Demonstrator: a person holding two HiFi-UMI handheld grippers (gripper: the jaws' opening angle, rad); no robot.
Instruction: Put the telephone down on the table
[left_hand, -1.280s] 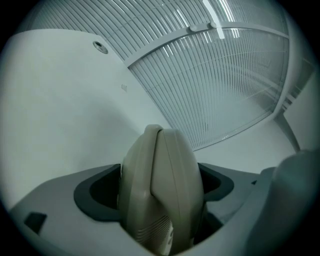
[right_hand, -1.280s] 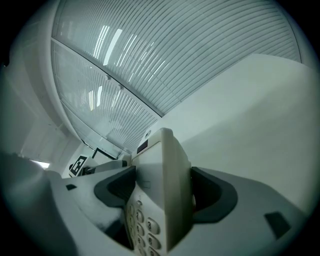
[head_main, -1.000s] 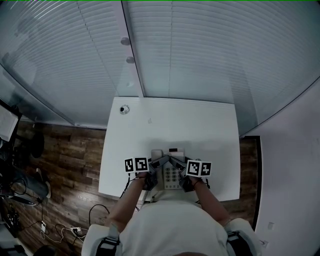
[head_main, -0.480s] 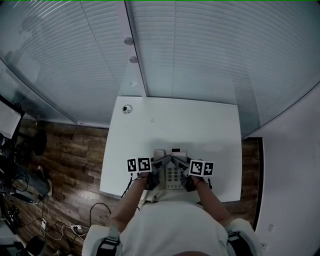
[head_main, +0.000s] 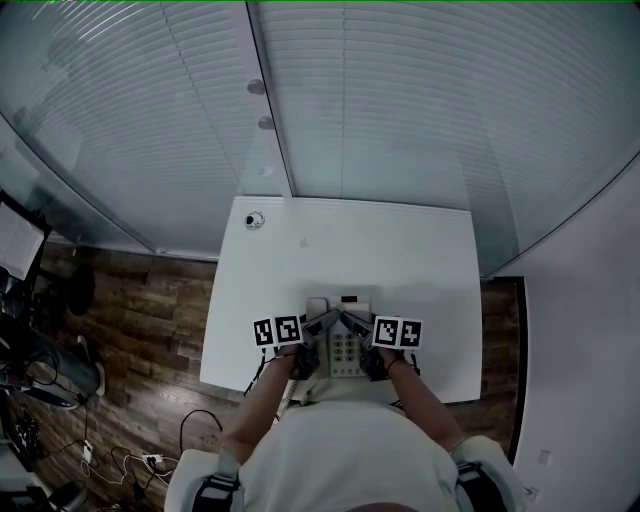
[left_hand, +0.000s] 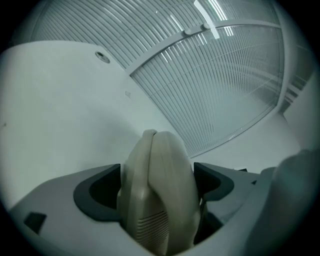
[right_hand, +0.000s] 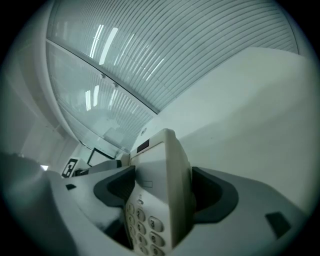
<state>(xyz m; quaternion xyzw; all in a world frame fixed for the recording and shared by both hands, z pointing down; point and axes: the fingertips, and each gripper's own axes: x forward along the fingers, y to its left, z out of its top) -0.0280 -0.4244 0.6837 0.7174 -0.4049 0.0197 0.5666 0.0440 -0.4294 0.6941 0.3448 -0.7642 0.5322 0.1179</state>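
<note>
The left hand-held gripper (left_hand: 157, 184) clenches the cream plastic push-button telephone (head_main: 343, 352) by its handset side. The right hand-held gripper (right_hand: 163, 192) clenches its keypad side, at the white bench's (head_main: 420, 260) near edge.

Left gripper (left_hand: 159, 182) fingers (left_hand: 97, 192) clamped on beige telephone (left_hand: 160, 210), handset side, white table (left_hand: 55, 115) beyond, blinds (left_hand: 215, 85) behind

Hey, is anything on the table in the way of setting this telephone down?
Nothing visible. The left gripper and right gripper grip the telephone at the table's near edge; the only other item, a small round fitting, sits at its far left corner.
</note>
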